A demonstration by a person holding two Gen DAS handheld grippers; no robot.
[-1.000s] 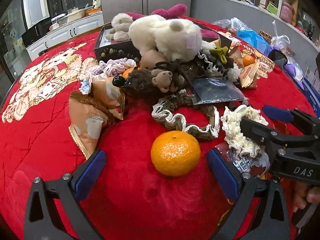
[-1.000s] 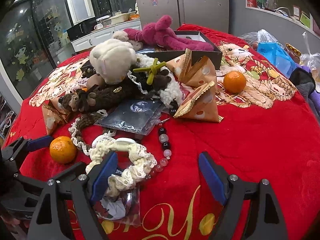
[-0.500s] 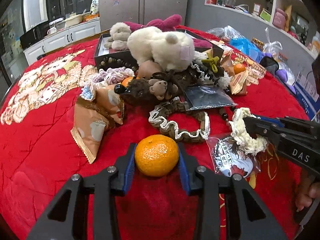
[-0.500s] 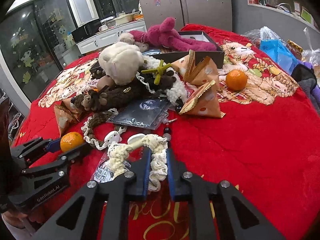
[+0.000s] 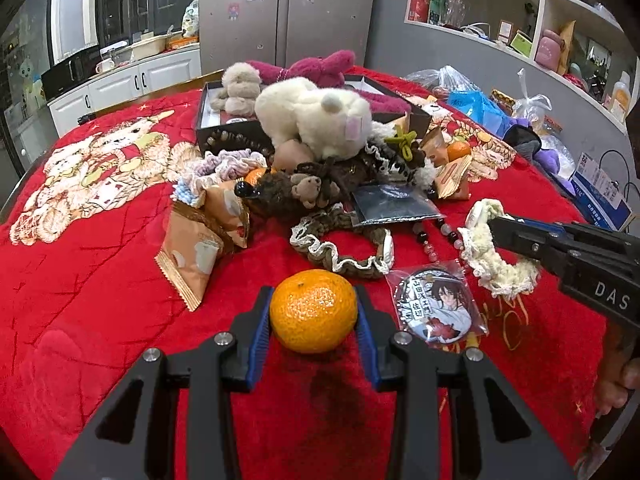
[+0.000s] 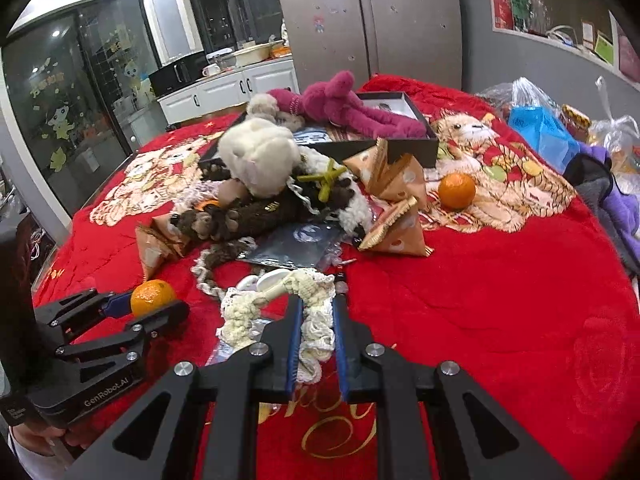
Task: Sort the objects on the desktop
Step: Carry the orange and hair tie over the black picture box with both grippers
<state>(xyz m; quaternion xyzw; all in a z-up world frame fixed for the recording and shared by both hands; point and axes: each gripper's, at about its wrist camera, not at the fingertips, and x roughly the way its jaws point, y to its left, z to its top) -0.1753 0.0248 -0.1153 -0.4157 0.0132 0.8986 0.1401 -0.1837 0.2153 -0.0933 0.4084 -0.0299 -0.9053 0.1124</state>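
My left gripper [image 5: 314, 314] is shut on an orange mandarin [image 5: 313, 311] and holds it above the red cloth [image 5: 100, 280]; it also shows in the right wrist view [image 6: 152, 298]. My right gripper [image 6: 317, 322] is shut on a cream lace scrunchie [image 6: 316, 320], lifted off the cloth; the scrunchie hangs from it in the left wrist view [image 5: 496, 258]. A pile of plush toys [image 5: 316, 118], scrunchies and snack packets [image 5: 192, 248] lies in the middle of the table.
A round anime badge in a clear bag [image 5: 436, 306] lies near the mandarin. A brown lace scrunchie [image 5: 340, 248], a bead bracelet [image 5: 438, 230] and a dark packet [image 5: 394, 204] lie behind. A black box [image 6: 396, 140] holds a pink plush. A second mandarin [image 6: 456, 190] lies right.
Both grippers closed from open: the left on the mandarin, the right on the cream scrunchie. Both have since lifted their objects, uncovering the badge.
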